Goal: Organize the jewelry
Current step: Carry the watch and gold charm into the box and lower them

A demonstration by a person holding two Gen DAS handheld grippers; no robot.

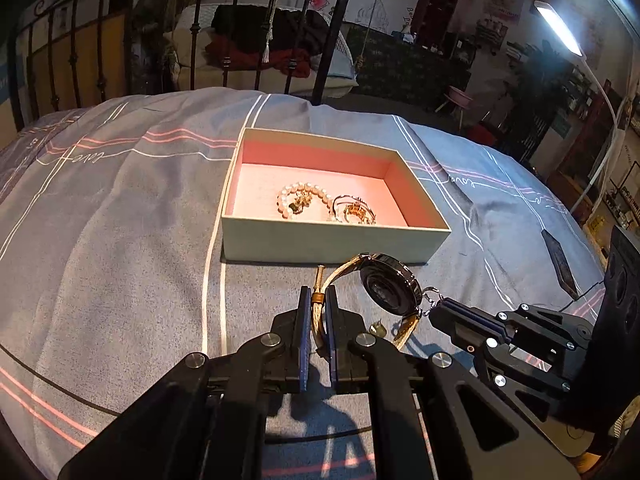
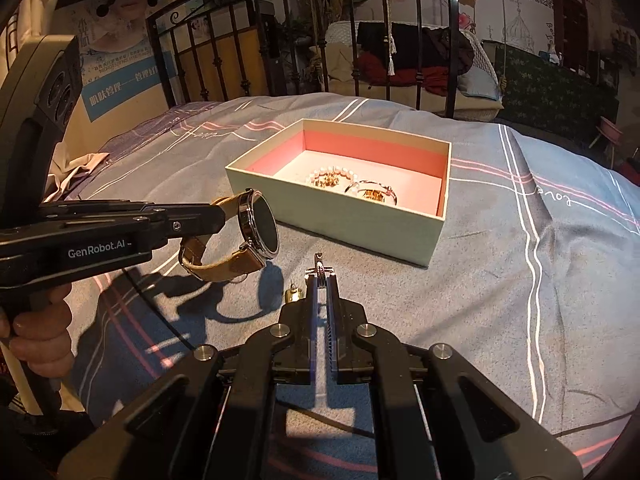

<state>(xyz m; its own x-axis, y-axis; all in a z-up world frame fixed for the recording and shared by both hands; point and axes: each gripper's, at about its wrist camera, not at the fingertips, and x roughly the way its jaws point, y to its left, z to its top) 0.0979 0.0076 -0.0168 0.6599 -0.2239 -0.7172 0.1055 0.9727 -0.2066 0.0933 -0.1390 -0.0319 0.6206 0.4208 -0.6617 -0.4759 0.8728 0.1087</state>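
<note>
With my left gripper clamped on the tan strap of the round dark-faced watch, lifted off the bedspread before the pink-lined box's near wall, and my right gripper pinching a small silver clasp, I judge the next move is carrying the watch over that wall and releasing.

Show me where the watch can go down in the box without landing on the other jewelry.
In the box, the pink floor is bare along the far wall and the left side. The pearl bracelet and gold bangles crowd the near-right part. The left gripper holds the watch.
</note>
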